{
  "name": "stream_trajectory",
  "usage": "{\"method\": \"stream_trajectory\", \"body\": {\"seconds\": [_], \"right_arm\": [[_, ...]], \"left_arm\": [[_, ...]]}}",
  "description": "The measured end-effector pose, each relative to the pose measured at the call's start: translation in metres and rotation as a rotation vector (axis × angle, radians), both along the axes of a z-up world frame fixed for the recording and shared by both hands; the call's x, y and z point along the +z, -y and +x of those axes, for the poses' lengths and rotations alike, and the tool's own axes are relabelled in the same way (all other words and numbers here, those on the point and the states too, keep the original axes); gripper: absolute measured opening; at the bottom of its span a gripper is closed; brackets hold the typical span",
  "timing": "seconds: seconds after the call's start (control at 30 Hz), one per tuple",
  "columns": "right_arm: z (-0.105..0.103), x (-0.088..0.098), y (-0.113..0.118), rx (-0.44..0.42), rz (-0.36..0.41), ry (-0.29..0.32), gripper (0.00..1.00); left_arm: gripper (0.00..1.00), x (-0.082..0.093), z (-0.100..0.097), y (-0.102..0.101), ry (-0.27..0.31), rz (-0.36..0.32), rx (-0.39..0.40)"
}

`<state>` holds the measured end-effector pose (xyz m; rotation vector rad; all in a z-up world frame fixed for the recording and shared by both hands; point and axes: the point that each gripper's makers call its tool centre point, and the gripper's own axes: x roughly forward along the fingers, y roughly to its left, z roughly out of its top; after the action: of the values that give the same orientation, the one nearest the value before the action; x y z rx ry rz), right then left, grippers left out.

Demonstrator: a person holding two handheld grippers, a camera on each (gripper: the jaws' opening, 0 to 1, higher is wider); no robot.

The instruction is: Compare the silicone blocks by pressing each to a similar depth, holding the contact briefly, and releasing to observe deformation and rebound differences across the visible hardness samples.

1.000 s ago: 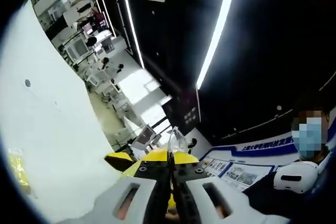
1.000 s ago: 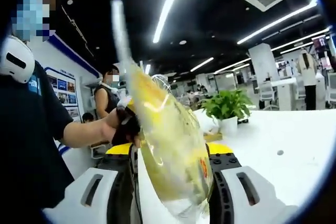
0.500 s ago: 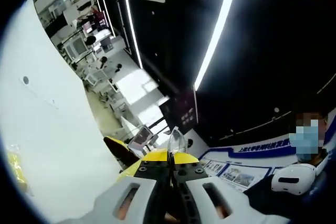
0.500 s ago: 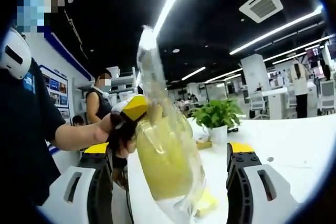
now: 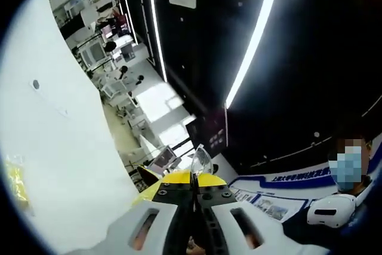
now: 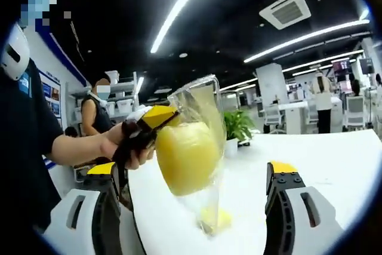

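Now our right tool [image 6: 194, 198] gapes wider off the clear plastic bag of yellow silicone [image 6: 186, 154]; left tool [image 5: 193, 192] pinches it, no pressing yet.

1. A white counter [image 6: 334, 165] spreads across the right gripper view; it also runs up one side of the left gripper view, tilted.
2. A potted green plant [image 6: 236, 131] stands on it.
3. A small yellow piece [image 6: 213, 219] lies on it, seen through a clear bag.
4. A small dark dot [image 5: 36, 85] marks its surface.
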<state>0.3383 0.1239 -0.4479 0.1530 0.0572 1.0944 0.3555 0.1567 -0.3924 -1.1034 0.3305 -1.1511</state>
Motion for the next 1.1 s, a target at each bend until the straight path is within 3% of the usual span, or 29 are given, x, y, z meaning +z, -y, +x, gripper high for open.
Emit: {"method": "stream_trajectory", "body": {"seconds": [0.17, 0.2, 0.33, 0.37, 0.47, 0.57, 0.8, 0.87, 0.9, 1.03, 1.1], "right_arm": [[-0.002, -0.003, 0.024, -0.083, 0.01, -0.002, 0.96], [0.0, -0.008, 0.035, -0.132, -0.023, 0.012, 0.96], [-0.007, -0.015, 0.059, -0.191, -0.024, 0.031, 0.96], [-0.006, -0.021, 0.069, -0.225, -0.046, 0.01, 0.96], [-0.01, -0.03, 0.092, -0.294, -0.118, 0.052, 0.96], [-0.025, -0.035, 0.109, -0.319, -0.099, 0.051, 0.96], [-0.045, -0.078, 0.137, -0.365, -0.166, -0.088, 0.96], [-0.046, -0.086, 0.147, -0.401, -0.201, -0.092, 0.96], [-0.048, -0.087, 0.152, -0.417, -0.218, -0.06, 0.96], [-0.058, -0.099, 0.159, -0.425, -0.219, -0.122, 0.96], [-0.061, -0.103, 0.163, -0.434, -0.236, -0.121, 0.96]], "left_arm": [[0.0, -0.012, 0.003, 0.005, -0.028, 0.005, 0.003], [0.0, -0.014, 0.004, 0.006, -0.039, 0.007, 0.009], [0.0, -0.025, 0.007, 0.011, -0.066, 0.007, 0.01], [0.0, -0.026, 0.007, 0.012, -0.068, 0.008, 0.008], [0.0, -0.034, 0.009, 0.016, -0.087, 0.006, 0.015], [0.0, -0.043, 0.011, 0.021, -0.11, 0.007, 0.013], [0.0, -0.071, 0.014, 0.036, -0.174, 0.006, 0.013], [0.0, -0.079, 0.017, 0.042, -0.192, 0.012, 0.016], [0.0, -0.082, 0.017, 0.044, -0.196, 0.015, 0.014], [0.0, -0.104, 0.024, 0.057, -0.252, 0.016, 0.013], [0.0, -0.114, 0.027, 0.061, -0.271, 0.029, 0.015]]}}
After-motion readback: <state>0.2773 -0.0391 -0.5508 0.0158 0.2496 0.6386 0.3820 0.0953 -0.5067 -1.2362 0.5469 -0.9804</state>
